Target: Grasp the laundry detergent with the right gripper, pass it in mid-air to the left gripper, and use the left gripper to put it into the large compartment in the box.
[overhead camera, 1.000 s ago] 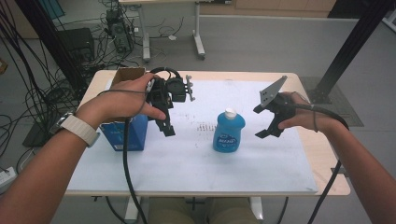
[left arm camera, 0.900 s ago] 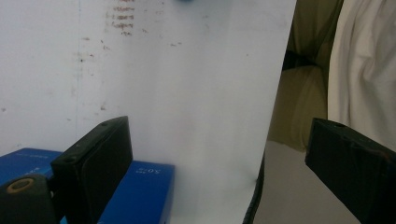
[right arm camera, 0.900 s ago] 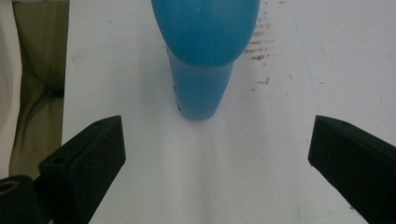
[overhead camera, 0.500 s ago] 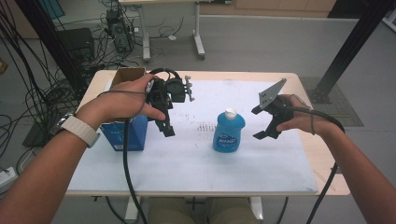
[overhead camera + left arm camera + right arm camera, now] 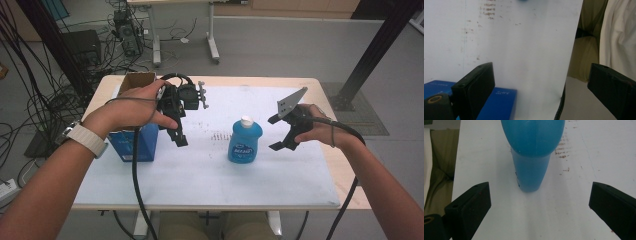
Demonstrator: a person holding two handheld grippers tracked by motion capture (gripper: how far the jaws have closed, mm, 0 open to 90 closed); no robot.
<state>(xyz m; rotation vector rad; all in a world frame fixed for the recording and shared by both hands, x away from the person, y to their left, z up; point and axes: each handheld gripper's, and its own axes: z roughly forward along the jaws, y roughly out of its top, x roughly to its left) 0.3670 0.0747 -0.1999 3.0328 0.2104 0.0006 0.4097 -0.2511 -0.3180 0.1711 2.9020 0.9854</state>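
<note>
A blue bottle (image 5: 245, 143) with a white cap stands upright in the middle of the white sheet (image 5: 200, 170). My right gripper (image 5: 278, 133) hovers just right of it, jaws open and pointed at it without touching. In the right gripper view the bottle (image 5: 534, 152) stands ahead of the wide-open right gripper (image 5: 537, 202), outside the jaws. My left gripper (image 5: 178, 136) hangs above the sheet beside a blue box (image 5: 131, 144), open and empty. In the left gripper view the left gripper (image 5: 540, 85) is spread over the sheet, with the blue box (image 5: 499, 105) low at the left.
The blue box has an open brown cardboard top (image 5: 137, 80). The sheet carries small brown marks (image 5: 220, 135). The table's front edge (image 5: 571, 50) and the person's lap (image 5: 586, 57) lie close to the left gripper. Cables (image 5: 137, 190) trail from both grippers.
The right gripper has edged slightly toward the bottle. The left gripper has barely moved, and the bottle has stayed put.
</note>
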